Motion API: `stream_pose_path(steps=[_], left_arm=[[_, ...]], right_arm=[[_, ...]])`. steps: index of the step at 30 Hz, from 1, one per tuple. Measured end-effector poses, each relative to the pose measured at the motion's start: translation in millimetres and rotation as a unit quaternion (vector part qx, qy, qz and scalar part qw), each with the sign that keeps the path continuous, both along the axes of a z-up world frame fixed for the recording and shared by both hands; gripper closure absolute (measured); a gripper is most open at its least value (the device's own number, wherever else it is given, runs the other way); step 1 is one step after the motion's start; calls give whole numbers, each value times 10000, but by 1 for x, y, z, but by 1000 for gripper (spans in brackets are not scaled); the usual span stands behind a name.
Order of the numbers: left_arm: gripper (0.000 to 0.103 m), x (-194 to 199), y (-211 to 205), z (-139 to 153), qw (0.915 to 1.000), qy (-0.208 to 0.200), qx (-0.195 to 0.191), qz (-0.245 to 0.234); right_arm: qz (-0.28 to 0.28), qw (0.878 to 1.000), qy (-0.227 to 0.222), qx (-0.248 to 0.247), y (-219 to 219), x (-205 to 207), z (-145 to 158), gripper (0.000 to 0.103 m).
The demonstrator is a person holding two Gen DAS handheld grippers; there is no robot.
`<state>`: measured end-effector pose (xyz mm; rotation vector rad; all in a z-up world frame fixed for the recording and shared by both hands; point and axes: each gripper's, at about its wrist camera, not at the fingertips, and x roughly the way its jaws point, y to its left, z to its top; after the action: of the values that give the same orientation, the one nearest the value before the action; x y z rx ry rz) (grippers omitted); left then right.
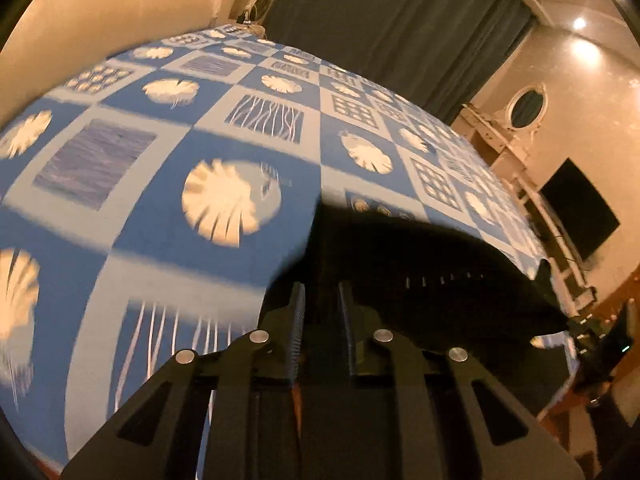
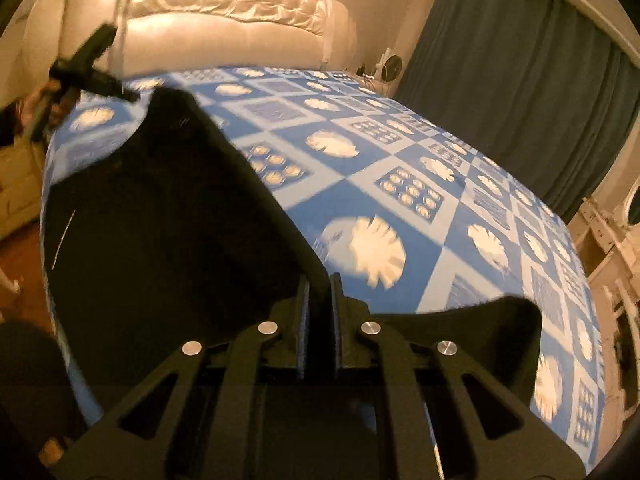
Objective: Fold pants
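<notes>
Bed sheet [image 2: 400,200] w/ black pants [image 2: 168,240]; curtain [image 2: 520,60], headboard [image 2: 224,12] behind.

1. You are looking at a big bed [image 2: 460,280].
2. A blue sheet [image 1: 168,240] covers it, with light squares and white leaf shapes.
3. Black pants [image 2: 168,232] lie on the sheet near the bed's left side in the right view.
4. A cream padded headboard [image 2: 240,12] stands at the far end.
</notes>
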<state>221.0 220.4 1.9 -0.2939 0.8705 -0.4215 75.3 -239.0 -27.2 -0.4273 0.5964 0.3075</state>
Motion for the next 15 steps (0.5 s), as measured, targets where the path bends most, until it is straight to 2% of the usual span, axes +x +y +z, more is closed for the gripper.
stream_pose_path(steps=[4, 6, 8, 12, 15], left_arm=[[86, -61, 15, -20, 9989, 361, -251, 143], [86, -82, 11, -30, 9983, 519, -164, 202], [85, -91, 8, -35, 9978, 587, -229, 227], [84, -98, 0, -51, 9949, 809, -480, 360], [84, -102, 0, -63, 9893, 1046, -856, 556]], right_arm=[[6, 9996, 271, -46, 11, -43, -34, 93], [0, 9989, 450, -117, 15, -51, -51, 93], [-82, 9983, 552, -139, 14, -53, -64, 92], [-270, 9972, 671, 173, 6, -60, -74, 91], [-393, 9956, 765, 365, 4, -61, -79, 90]])
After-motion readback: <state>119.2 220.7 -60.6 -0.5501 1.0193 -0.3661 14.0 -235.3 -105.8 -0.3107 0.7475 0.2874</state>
